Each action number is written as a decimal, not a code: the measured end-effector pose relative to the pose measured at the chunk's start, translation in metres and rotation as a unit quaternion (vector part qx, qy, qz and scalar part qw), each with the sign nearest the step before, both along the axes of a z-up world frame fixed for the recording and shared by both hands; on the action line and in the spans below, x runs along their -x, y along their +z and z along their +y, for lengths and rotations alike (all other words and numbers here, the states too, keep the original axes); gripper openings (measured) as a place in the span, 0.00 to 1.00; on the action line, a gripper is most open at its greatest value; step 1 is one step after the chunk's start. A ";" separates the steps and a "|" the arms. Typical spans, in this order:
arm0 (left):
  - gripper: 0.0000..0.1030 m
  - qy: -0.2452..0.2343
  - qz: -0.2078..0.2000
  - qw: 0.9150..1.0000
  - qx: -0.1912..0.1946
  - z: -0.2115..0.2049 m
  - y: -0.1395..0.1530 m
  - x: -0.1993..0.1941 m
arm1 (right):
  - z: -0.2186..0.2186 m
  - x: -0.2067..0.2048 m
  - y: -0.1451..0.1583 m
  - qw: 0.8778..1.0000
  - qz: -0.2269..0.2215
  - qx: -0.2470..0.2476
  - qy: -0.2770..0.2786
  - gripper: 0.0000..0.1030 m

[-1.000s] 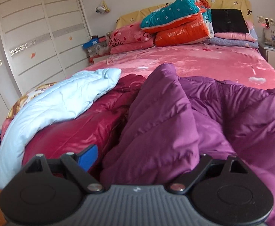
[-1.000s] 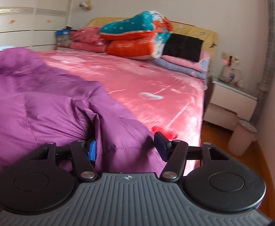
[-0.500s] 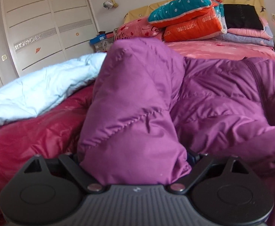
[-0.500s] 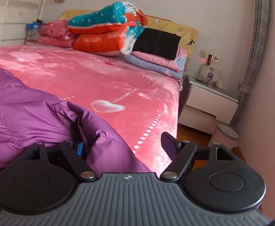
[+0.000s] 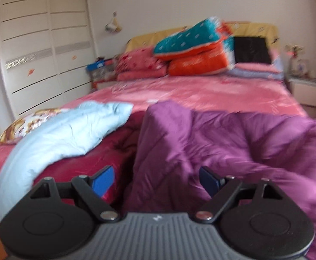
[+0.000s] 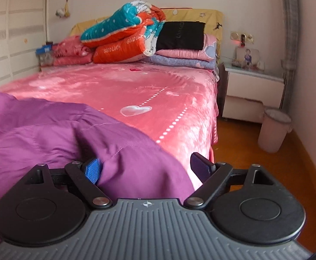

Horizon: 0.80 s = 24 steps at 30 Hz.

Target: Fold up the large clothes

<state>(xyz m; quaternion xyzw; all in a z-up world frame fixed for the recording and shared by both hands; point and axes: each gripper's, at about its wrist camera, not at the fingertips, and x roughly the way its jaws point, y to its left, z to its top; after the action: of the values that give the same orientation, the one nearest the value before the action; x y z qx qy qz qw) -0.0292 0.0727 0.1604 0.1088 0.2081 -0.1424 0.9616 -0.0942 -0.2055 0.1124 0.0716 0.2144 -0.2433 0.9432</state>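
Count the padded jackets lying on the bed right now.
3: purple jacket nearest, dark red jacket left of it, light blue jacket draped over the red. More may lie hidden underneath.

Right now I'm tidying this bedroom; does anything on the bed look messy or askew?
Yes. The purple puffer coat lies rumpled across the foot of the pink bed, unfolded, overlapping a dark red jacket with a light blue garment slumped on top.
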 end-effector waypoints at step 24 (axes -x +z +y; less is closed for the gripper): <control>0.75 -0.125 0.093 0.988 -0.003 -0.040 -0.055 0.199 | 0.125 0.162 0.019 0.991 -0.052 -0.120 -0.008 1.00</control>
<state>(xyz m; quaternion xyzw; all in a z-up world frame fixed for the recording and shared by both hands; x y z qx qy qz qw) -0.2285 0.0328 0.1051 0.1230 0.2817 -0.2700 0.9125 -0.2564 -0.0806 0.1311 0.1985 0.1921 -0.2189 0.9358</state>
